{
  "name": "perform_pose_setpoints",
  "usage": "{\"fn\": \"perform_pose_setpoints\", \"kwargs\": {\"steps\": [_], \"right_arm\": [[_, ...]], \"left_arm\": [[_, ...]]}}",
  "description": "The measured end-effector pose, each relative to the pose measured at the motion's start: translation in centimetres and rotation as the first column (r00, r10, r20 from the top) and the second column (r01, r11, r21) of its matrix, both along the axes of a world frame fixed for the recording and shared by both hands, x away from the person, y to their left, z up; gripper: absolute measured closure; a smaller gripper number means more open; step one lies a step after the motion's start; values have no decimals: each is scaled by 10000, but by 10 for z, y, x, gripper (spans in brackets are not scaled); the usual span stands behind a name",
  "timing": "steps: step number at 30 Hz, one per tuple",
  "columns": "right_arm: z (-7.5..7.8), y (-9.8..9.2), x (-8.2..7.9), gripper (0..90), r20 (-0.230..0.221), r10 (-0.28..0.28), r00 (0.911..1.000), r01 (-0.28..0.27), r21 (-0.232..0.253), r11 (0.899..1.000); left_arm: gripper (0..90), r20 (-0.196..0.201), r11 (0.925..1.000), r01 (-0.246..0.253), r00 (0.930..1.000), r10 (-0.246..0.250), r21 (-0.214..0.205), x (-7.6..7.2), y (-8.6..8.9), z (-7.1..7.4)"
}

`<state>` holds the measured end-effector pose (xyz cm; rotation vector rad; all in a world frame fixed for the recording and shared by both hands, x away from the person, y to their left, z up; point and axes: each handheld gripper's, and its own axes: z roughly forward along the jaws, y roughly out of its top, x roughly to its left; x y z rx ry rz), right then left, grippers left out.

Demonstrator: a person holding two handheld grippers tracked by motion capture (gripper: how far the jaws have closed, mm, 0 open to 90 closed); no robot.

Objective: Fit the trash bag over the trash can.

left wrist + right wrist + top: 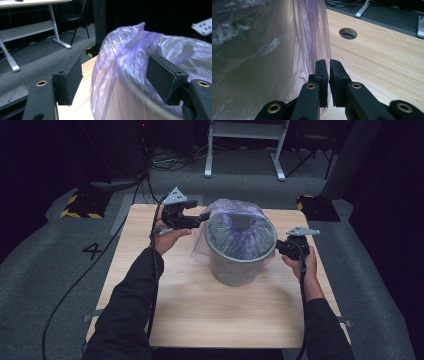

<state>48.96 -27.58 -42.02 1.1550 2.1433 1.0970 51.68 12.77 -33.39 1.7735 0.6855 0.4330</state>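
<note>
Dark studio, grey carpet, pale wood bench at centre. Grey metal bucket stands mid-bench, purple plastic bag lining it, bag film draped over rim. Left tool at bucket's far-left rim: jaws apart, bag film bulging between them, pads not pressing on it. Right tool at bucket's right side, low: jaws nearly together, thin bag edge pinched between them. Round cable hole in bench beyond right tool. Bare bench near side of bucket; bench edges well apart from bucket.
</note>
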Motion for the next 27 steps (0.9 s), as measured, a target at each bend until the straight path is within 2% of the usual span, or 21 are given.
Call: {"fn": "perform_pose_setpoints", "kwargs": {"steps": [3, 6, 8, 13, 15, 17, 22, 27], "right_arm": [[0, 2, 0, 846, -2, 18, 10000, -18, -7, 10000], [0, 3, 0, 843, 33, 60, 10000, -60, -52, 10000], [-1, 4, 0, 841, 13, 93, 10000, -93, -66, 9999], [-3, 4, 0, 841, -38, 127, 9999, -127, -154, 9998], [-4, 3, -1, 841, -3, 161, 9999, -161, -99, 9998], [-5, 3, -1, 842, -32, 178, 9998, -178, -58, 9998], [-7, 4, -3, 852, 12, 262, 9997, -261, -132, 9996], [-8, 2, -3, 875, -79, 221, 9997, -221, -109, 9997]], "left_arm": [[290, -134, 9996, -70, 9999, 73, 267, 8, -11, -1], [308, -291, 9996, -175, 9994, 182, 232, 13, -17, -1], [429, -368, 9998, -170, 9992, 173, 73, 16, -20, 0], [650, -413, 9984, -221, 9989, 243, 514, 23, -27, -1], [745, -323, 9983, -170, 9993, 188, 551, 25, -29, -3], [779, -370, 9988, -23, 9993, 42, 497, 27, -32, -6], [895, -365, 9972, -19, 9993, 46, 749, 33, -36, -13], [899, -608, 9956, -207, 9978, 264, 919, 40, -37, -22]]}}
